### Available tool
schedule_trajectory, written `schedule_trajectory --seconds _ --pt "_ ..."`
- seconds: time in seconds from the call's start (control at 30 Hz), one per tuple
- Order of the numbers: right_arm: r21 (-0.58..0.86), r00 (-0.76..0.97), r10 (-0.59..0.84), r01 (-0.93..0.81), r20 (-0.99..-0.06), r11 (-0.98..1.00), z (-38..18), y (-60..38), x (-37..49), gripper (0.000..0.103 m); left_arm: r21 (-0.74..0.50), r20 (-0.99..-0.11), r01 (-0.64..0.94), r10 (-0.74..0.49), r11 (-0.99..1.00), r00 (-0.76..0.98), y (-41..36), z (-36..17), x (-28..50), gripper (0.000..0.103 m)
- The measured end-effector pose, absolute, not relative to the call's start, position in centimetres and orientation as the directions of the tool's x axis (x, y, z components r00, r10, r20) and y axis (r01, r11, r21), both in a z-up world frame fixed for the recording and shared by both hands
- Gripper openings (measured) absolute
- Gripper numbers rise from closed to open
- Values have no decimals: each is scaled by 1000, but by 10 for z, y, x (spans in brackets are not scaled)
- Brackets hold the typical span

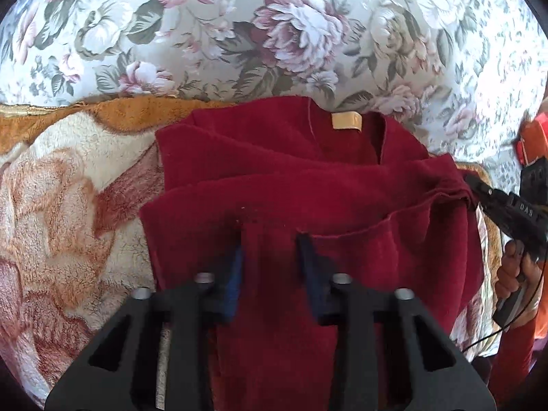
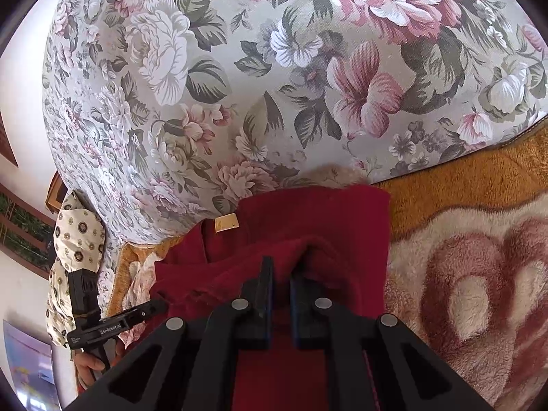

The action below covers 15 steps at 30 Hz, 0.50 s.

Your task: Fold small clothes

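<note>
While both claws are engaged with it, the dark red garment [image 1: 308,178] lies on a plush blanket [image 1: 68,205] with a cream, orange and rust pattern, directly in front of a floral upholstered backrest [image 1: 239,34]. The garment is partly folded: several layers overlap across its width, and a tan label [image 1: 346,122] at the neckline faces up near the backrest.

Left claw [image 1: 270,239]: the jaws stand narrow, with a ridge of red fabric pinched between the blue-faced pads at the near edge of the garment. The right wrist view shows the same claw [image 2: 161,304] from the side, its tip touching the garment's left edge, and the person's hand [image 2: 90,364] gripping the handle below.

Right claw [image 2: 281,274]: the jaws are drawn close together on a raised fold of the red fabric at the garment's right side. In the left wrist view this claw [image 1: 474,185] meets the right corner of the garment, where the cloth is gathered to a point; the person's hand [image 1: 513,274] holds its handle, and a thin black cable loops beneath.

A cream patterned cushion [image 2: 78,239] sits beyond the left end of the backrest.
</note>
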State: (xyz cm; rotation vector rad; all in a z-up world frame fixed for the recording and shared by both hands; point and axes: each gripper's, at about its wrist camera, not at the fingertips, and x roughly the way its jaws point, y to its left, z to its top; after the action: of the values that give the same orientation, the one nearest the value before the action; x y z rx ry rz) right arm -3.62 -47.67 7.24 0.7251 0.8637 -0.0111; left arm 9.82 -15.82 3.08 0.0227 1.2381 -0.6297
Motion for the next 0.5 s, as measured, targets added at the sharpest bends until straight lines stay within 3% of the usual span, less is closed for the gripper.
schedule_trajectory --seconds 0.2,0.3,0.43,0.5 --pt "594 717 277 232 -640 770 106 -479 -37 7 -340 -804 480 -514 809 297 -144 85 99 11" --pt "589 734 253 240 -630 772 113 -482 -26 7 -318 -785 445 -496 837 372 -139 105 119 11" --pt "555 683 220 319 -696 768 81 -485 7 7 -246 -815 372 -399 895 420 -150 83 148 11" --pt "513 653 197 336 -731 790 64 -482 24 14 -258 -823 330 -385 908 417 -153 64 160 11"
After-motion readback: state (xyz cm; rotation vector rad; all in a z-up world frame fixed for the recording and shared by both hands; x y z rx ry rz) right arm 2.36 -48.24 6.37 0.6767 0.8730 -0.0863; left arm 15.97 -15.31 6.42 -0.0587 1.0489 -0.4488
